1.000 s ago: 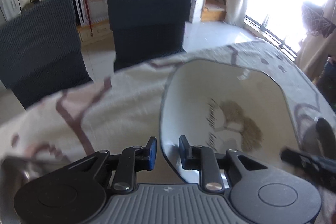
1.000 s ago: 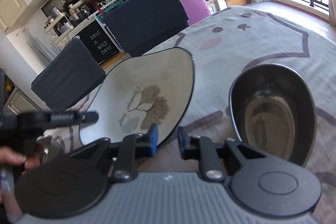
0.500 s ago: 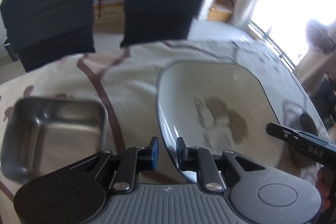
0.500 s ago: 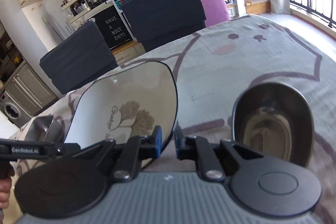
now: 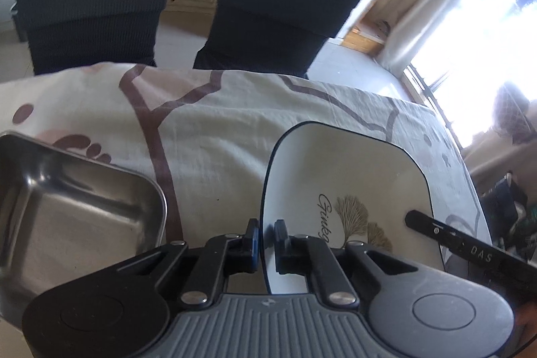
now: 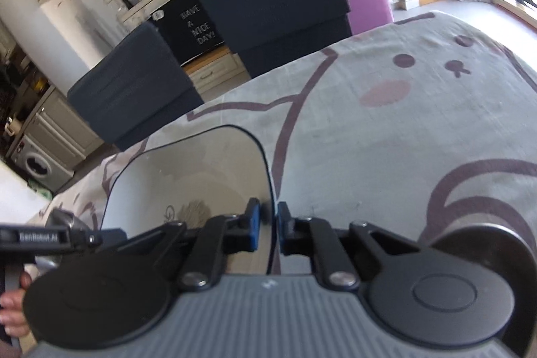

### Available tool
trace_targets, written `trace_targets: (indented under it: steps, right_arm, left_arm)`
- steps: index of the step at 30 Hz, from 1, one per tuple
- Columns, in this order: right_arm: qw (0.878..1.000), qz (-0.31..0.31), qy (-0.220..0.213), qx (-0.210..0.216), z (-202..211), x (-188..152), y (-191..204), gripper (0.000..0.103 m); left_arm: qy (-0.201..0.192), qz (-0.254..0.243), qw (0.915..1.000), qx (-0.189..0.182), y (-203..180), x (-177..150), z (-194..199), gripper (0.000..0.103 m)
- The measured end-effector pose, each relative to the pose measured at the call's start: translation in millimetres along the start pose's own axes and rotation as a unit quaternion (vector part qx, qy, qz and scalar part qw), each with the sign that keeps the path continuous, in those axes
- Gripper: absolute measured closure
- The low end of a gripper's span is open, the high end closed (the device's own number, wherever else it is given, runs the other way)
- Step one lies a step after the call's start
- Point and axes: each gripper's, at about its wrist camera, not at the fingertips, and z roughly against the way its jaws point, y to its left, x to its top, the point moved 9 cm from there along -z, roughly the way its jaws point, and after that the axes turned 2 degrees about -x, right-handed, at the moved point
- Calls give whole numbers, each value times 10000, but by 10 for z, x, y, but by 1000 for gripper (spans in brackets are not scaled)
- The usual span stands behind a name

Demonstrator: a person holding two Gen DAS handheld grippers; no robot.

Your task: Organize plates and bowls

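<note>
- Steel tray (image 5: 67,210) sits at abt 9 o'clock in the left wrist view, on the patterned tablecloth (image 5: 214,136); nothing lies in it that we can see.
- Left gripper (image 5: 266,235) has its jaws pinched on the near-left rim of the square plate (image 5: 349,187), which fills 3 o'clock of that view.
- Right gripper (image 6: 267,232) is clamped on the opposite edge of the same plate (image 6: 188,187) (so we carry it two-handed); whether it's lifted or resting on the cloth, we can't tell.
- Dark bowl (image 6: 486,237) shows at 4 o'clock of the right wrist view, half hidden behind the gripper body.
- Progress, as we judge it: early. Plate is in hand but not set anywhere, tray and bowl aren't stacked w/ anything, so grouping is all left to do.
</note>
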Motion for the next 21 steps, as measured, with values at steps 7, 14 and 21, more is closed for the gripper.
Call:
trace_targets:
  steps: [7,14,21]
  right_arm:
    - [9994,275,-175,-138,251,39,114,89]
    - [9963,531,-681,-9,1015,235,413,90]
    - [9931,783,-841,245,1841,67,786,90]
  left_arm:
    - [-228,-24,9997,-115,-127,-2,294,94]
    - [-762,-73,9970,-114,-429,-35,1173,94]
    - [-1115,8,9937,56,-599,-488,2092,94]
